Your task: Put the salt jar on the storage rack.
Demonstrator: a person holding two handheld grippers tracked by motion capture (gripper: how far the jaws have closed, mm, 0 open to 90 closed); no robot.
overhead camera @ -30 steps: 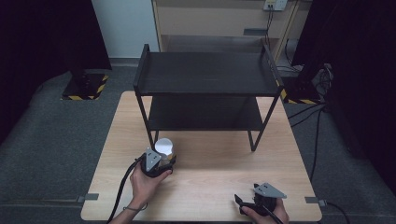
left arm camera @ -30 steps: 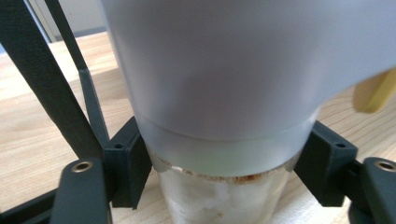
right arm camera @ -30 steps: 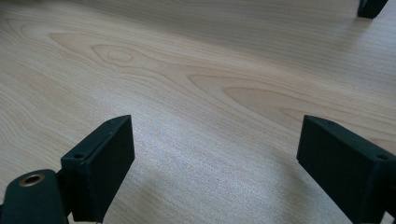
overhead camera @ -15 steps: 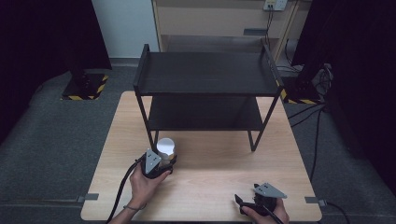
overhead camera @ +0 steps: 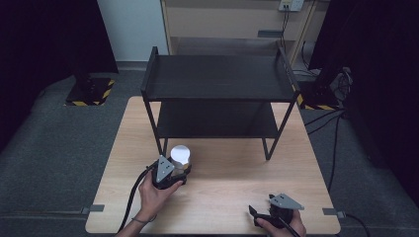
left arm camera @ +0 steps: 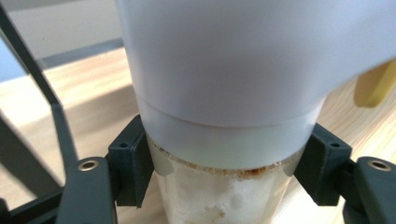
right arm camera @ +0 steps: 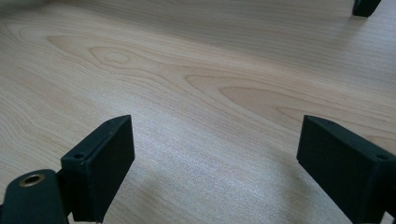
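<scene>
A white-capped jar [left arm camera: 219, 140] is pinched by the left gripper [left arm camera: 219, 177] at the table's [overhead camera: 222, 163] 7 o'clock; the right gripper [right arm camera: 215, 168] is held spread at 5 o'clock

The right gripper [right arm camera: 215, 163] is hovering low over the pale wooden table [right arm camera: 196, 84], its two black jaws standing wide apart with bare wood between them. A black rack foot [right arm camera: 365, 6] is resting on the table at the far top right.
</scene>
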